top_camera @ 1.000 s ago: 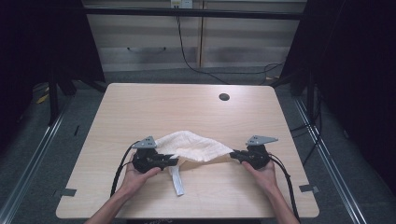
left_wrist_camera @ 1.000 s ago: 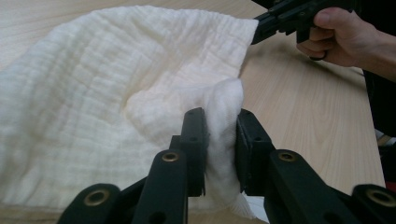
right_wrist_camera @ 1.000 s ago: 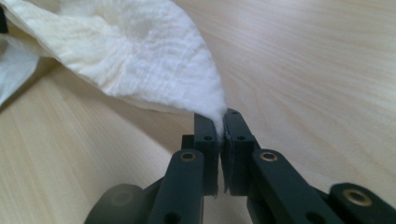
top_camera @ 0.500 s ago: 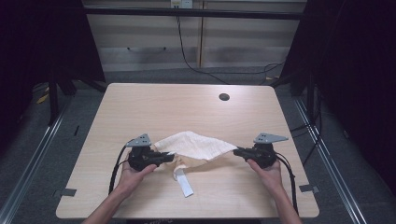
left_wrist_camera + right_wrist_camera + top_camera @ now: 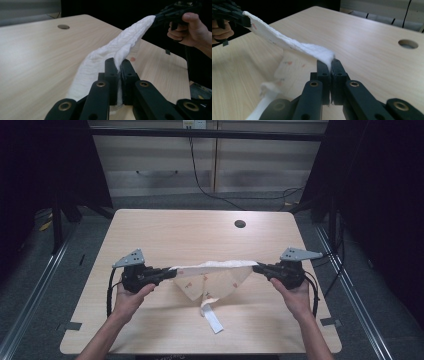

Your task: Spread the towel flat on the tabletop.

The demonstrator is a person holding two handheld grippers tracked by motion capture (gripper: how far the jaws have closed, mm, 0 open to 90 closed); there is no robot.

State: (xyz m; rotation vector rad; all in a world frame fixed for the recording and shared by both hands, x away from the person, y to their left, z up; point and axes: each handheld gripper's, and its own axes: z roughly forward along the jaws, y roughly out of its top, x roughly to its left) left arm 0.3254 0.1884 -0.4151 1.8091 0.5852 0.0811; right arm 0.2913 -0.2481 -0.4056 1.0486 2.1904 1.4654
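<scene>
- One light wooden table [image 5: 150,235] stands in a dim room with grey floor around it; a single round hole [image 5: 240,224] sits near its far edge, right of centre.
- One white cloth [image 5: 212,275] with small reddish prints is held between my two grippers, its top edge pulled into a nearly straight line above the table.
- The rest of the cloth sags down to the tabletop, and one white strap [image 5: 212,316] trails from it toward me.
- My left gripper [image 5: 170,271] has its jaws closed tight on the cloth's left end; in the left gripper view [image 5: 119,72] the fabric is pinched flat between them.
- My right gripper [image 5: 257,268] is likewise clamped on the right end, seen close in the right gripper view [image 5: 330,68].
- Two hands, one behind each gripper: left hand [image 5: 131,296], right hand [image 5: 295,294].
</scene>
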